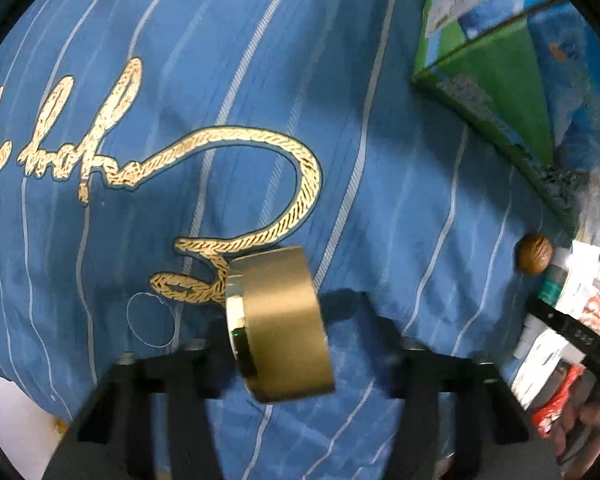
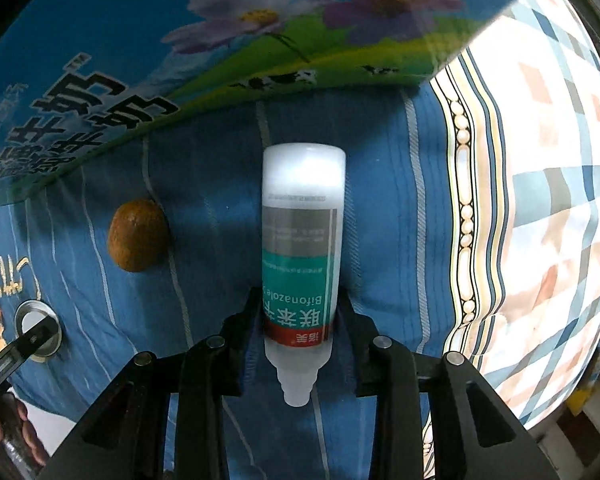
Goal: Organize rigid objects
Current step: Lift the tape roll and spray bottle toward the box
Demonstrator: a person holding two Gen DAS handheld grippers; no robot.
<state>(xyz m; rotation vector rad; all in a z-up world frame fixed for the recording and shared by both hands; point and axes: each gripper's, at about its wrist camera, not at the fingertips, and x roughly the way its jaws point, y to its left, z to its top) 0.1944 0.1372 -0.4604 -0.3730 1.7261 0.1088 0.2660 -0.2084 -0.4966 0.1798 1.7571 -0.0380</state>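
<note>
The right gripper (image 2: 298, 312) clamps a white Bifonazole bottle (image 2: 302, 240) over blue striped cloth (image 2: 384, 200), with a walnut (image 2: 137, 235) lying to its left.

This is looking like a home bedroom: a blue striped bedspread (image 1: 260, 80) with gold embroidered lettering (image 1: 260, 152) is covering the surface, a checked quilt (image 2: 540, 200) is lying beside it, and a printed milk carton box (image 2: 140, 40) is sitting on the bedding.
</note>
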